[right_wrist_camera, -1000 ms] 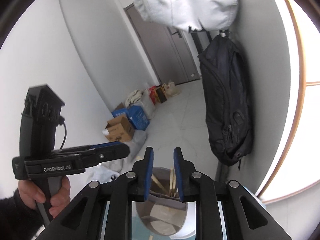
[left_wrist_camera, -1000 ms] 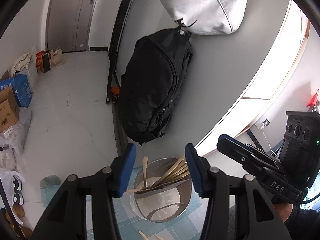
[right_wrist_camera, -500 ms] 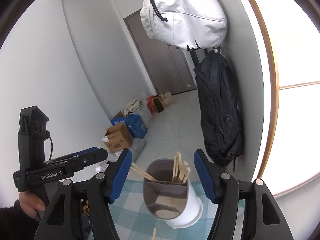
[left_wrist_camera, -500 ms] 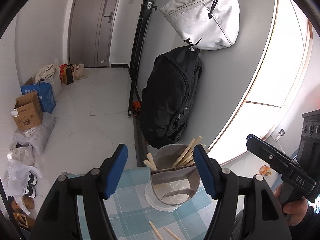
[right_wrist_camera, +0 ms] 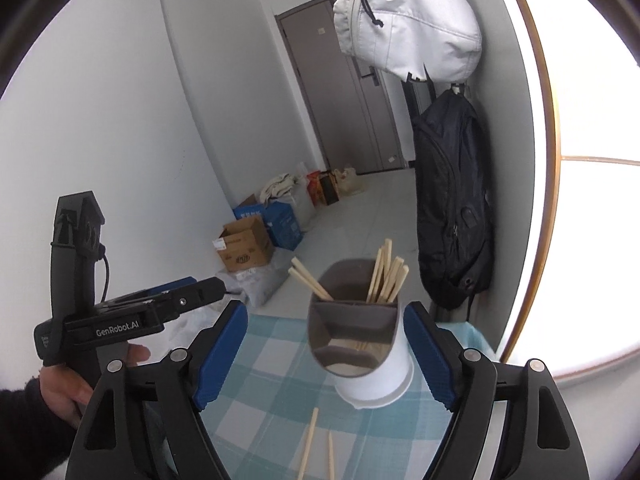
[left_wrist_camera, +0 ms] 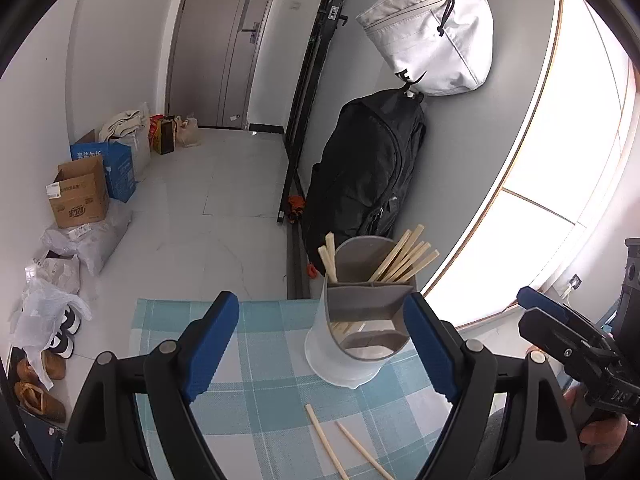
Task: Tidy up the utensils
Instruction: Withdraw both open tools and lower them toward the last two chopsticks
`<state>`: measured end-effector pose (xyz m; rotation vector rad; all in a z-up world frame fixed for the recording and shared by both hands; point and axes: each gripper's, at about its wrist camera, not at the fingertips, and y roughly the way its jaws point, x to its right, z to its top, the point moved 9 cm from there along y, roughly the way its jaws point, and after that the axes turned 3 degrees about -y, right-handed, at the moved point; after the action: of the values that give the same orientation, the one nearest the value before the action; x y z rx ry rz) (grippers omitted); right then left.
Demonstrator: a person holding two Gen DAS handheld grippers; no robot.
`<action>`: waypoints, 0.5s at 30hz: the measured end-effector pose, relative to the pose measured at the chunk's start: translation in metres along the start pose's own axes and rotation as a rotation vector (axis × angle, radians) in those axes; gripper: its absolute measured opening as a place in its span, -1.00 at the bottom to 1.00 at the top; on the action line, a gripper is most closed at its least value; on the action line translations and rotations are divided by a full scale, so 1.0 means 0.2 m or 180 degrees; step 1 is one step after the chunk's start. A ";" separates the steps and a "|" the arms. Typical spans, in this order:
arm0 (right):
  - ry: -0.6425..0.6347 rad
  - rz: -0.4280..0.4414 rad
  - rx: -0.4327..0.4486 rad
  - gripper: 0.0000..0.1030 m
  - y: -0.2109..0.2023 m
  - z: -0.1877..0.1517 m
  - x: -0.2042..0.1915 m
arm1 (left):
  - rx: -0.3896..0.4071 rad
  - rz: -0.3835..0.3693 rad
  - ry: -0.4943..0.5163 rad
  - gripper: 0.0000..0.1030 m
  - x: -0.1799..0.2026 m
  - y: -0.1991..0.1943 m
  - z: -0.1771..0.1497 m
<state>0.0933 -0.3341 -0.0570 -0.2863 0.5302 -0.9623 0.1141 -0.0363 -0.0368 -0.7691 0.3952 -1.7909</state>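
Your left gripper (left_wrist_camera: 322, 344) and right gripper (right_wrist_camera: 326, 352) both hang spread wide, gripping nothing, over the checked cloth (left_wrist_camera: 256, 360), holder (left_wrist_camera: 360, 332) upright at its far edge with chopsticks (left_wrist_camera: 404, 256) inside, two loose chopsticks (left_wrist_camera: 344, 444) lying nearer.
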 end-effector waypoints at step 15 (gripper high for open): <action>-0.0411 0.0025 -0.1525 -0.07 0.47 -0.71 -0.06 | -0.0267 0.0260 -0.0215 0.57 -0.29 0.14 -0.39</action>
<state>0.0756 -0.2731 -0.2148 -0.7703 0.6387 -0.7934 0.0940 0.0005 -0.1290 -0.8580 0.4527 -1.6761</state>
